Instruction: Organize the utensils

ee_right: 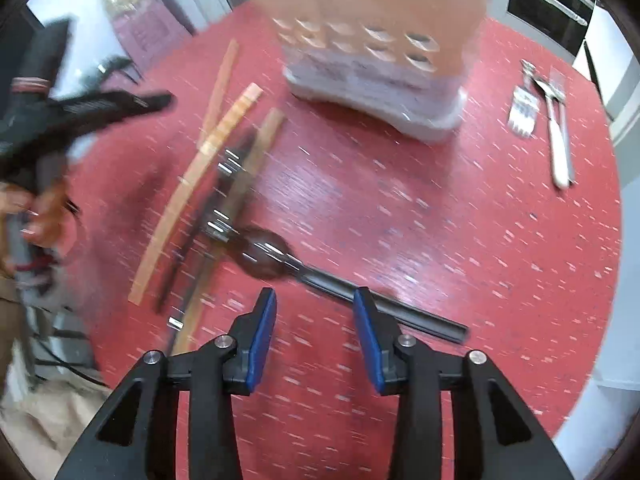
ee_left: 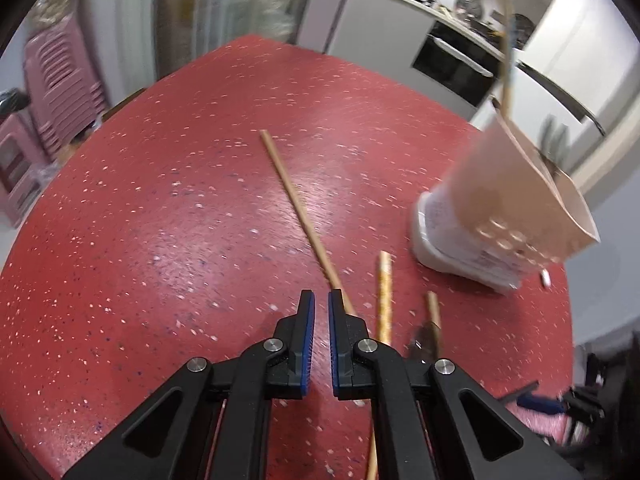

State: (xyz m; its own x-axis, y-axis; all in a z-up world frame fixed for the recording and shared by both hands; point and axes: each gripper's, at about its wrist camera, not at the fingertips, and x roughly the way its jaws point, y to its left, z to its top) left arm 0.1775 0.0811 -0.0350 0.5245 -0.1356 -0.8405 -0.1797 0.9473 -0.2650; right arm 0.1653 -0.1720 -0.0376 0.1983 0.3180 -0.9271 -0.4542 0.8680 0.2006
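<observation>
A pink utensil holder (ee_right: 372, 12) on a white base stands at the far side of the red table (ee_right: 440, 220); it also shows in the left wrist view (ee_left: 508, 200), with a wooden stick in it. Wooden chopsticks (ee_right: 192, 184) and dark utensils lie left of centre. A black-handled spoon (ee_right: 360, 294) lies just beyond my right gripper (ee_right: 316, 300), which is open and empty above the table. My left gripper (ee_left: 321, 300) is shut and empty, beside a long wooden chopstick (ee_left: 296, 204); two more wooden sticks (ee_left: 385, 292) lie to its right.
Forks and a white-handled knife (ee_right: 556, 128) lie at the table's right side. The other hand-held gripper (ee_right: 80, 116) shows at the left of the right wrist view. Pink stacked stools (ee_left: 60, 88) and a white kitchen counter with an oven (ee_left: 452, 60) stand beyond the table.
</observation>
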